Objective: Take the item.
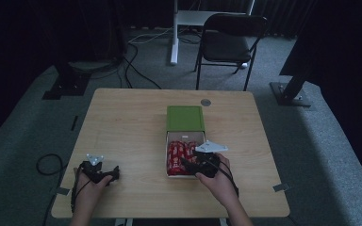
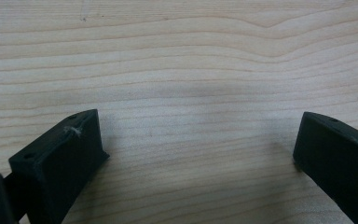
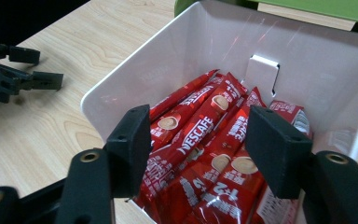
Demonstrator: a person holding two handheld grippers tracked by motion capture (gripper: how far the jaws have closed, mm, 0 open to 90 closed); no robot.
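An open white box (image 1: 167,139) in the middle of the wooden table (image 1: 127,127) holds several red Nescafe sachets (image 1: 176,159); its green lid (image 1: 185,117) lies hinged back behind it. My right gripper (image 1: 185,163) reaches into the box from the near right. In the right gripper view its jaws (image 3: 200,149) stand apart just above the sachets (image 3: 200,128), inside the white wall (image 3: 214,46), and no pad visibly presses on one. My left gripper (image 1: 112,174) rests at the near left of the table, open, with bare wood between its jaws (image 2: 200,140).
A small grey disc (image 1: 206,102) lies on the table behind the lid. Beyond the table stand a black folding chair (image 1: 231,40) and a white desk leg (image 1: 174,37), with cables (image 1: 132,70) on the carpet. The left gripper (image 3: 49,67) shows far left in the right gripper view.
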